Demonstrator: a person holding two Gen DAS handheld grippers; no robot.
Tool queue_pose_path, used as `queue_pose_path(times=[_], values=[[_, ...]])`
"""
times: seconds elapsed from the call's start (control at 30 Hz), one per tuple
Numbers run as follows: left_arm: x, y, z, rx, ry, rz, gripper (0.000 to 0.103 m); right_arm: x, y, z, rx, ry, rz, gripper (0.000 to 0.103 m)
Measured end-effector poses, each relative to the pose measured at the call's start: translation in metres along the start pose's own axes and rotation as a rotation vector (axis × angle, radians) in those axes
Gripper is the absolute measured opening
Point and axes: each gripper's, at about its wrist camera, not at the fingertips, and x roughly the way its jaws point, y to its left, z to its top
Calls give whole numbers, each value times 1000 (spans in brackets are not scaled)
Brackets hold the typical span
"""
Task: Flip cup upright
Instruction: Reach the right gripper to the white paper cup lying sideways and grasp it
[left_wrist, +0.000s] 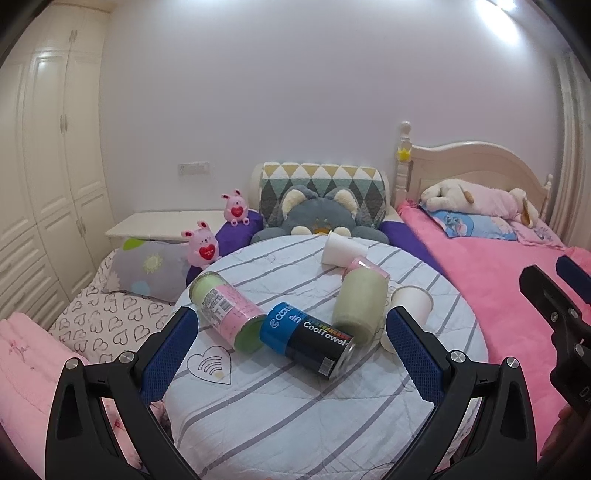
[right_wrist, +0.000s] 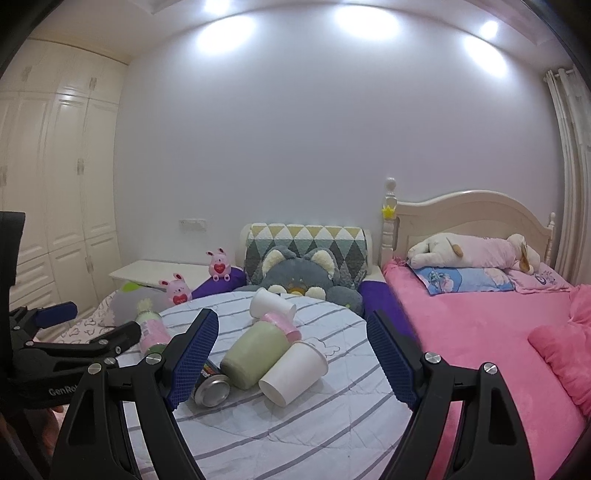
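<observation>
**Paper cup on its side, both grippers spread wide**

Paper cup lies low-centre in our right wrist view, touching the green bottle. We judge it light, crushable; pinch mid-wall gently. Its long axis runs lower-left to upper-right, mouth upper-right. Right gripper and left gripper hold nothing. Farther back lies another cup.

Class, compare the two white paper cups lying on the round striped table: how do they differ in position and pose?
The near cup lies at the front, touching the green bottle; the far cup lies behind the bottle. The near cup's mouth points away from the camera, the far cup's toward it. Both are plain white and tipped over.
</observation>
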Motion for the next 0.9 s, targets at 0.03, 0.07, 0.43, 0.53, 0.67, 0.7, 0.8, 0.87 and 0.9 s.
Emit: queue_pose_path(times=[0.03, 0.07, 0.43, 0.53, 0.67, 0.7, 0.8, 0.87, 0.9], values=[[3, 1, 0, -3, 4, 3, 103, 1, -2, -1, 2, 4, -1, 84], [6, 2, 1, -6, 11, 5, 103, 3, -3, -2, 4, 8, -3, 84], [45, 7, -4, -26, 78, 36, 103, 47, -22, -23, 69, 117, -21, 84], [57, 7, -7, -31, 98, 38, 103, 65, -25, -36, 102, 164, -9, 84], [73, 5, -10, -25, 121, 39, 103, 89, -25, -51, 147, 220, -3, 84], [77, 4, -11, -22, 123, 41, 103, 92, -25, -55, 158, 231, -3, 84], [87, 3, -12, -7, 126, 45, 103, 111, -27, -66, 213, 269, 4, 84], [90, 3, -12, 2, 127, 53, 103, 124, -27, -74, 253, 301, 7, 84], [93, 4, -12, 5, 128, 55, 103, 128, -25, -76, 261, 315, 8, 84]])
